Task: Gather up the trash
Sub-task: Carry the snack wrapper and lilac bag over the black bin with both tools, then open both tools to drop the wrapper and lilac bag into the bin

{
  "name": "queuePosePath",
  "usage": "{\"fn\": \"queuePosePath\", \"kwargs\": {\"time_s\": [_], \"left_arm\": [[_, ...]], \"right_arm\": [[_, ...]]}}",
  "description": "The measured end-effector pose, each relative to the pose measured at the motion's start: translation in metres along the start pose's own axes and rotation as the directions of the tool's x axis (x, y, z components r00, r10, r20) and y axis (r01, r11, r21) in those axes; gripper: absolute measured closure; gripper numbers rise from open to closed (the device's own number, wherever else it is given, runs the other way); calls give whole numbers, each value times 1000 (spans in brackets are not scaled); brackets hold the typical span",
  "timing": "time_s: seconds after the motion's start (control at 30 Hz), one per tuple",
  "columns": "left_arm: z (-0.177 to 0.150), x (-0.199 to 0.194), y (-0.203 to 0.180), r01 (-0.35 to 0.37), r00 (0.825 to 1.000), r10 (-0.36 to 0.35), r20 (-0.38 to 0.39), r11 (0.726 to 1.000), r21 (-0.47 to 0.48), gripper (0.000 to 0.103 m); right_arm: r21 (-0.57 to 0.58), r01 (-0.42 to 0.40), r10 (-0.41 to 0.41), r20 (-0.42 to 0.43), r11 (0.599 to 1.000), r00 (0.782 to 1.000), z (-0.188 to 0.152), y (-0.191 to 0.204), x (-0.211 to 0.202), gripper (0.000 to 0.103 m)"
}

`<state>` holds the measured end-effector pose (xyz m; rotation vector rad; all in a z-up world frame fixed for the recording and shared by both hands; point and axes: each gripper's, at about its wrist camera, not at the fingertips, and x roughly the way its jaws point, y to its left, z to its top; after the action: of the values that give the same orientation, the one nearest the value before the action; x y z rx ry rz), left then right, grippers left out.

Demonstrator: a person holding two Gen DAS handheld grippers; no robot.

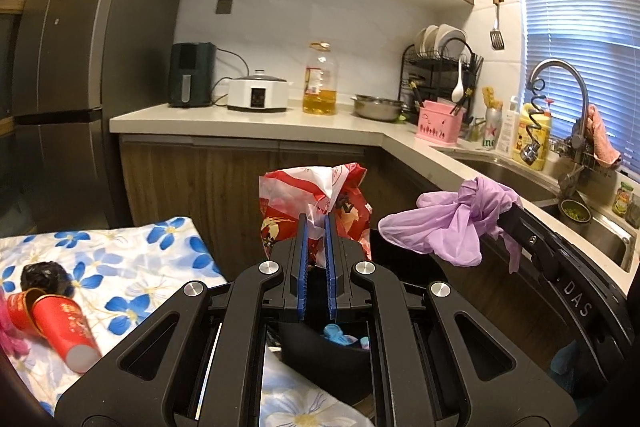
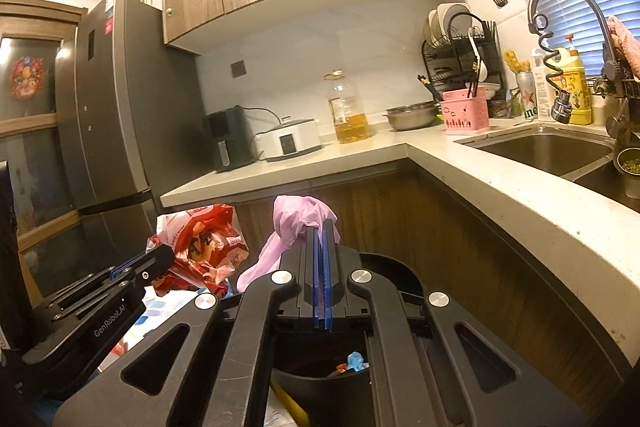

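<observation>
A: L gripper (image 1: 316, 223)?
B: Pinching the red/white plastic bag (image 1: 316, 195), held up in the air.
A: R gripper (image 2: 322, 227)?
B: Fingers nearly together, clamped on the purple bag (image 2: 298, 219), over the black bin (image 2: 384, 267).
A: Other trash?
B: Red cups (image 1: 48, 315) and a black wad (image 1: 42, 277) on the floral cloth (image 1: 168, 247), near its left edge.
</observation>
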<state>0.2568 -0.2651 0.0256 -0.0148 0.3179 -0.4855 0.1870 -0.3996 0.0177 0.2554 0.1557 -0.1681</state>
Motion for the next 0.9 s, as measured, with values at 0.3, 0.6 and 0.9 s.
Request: {"fn": "queuePosePath", "kwargs": {"time_s": [0.3, 0.6, 0.9], "left_arm": [[0, 20, -9, 11, 1000, -11, -18, 1000, 11, 96], [-1, 33, -8, 28, 999, -28, -33, 1000, 9, 96], [-5, 45, -8, 31, 998, -31, -50, 999, 13, 96]], "right_arm": [[23, 17, -17, -10, 1000, 1000, 1, -14, 10, 101], [29, 25, -24, -19, 999, 1000, 2, -18, 17, 100], [33, 32, -30, -36, 999, 999, 0, -22, 27, 100]]}}
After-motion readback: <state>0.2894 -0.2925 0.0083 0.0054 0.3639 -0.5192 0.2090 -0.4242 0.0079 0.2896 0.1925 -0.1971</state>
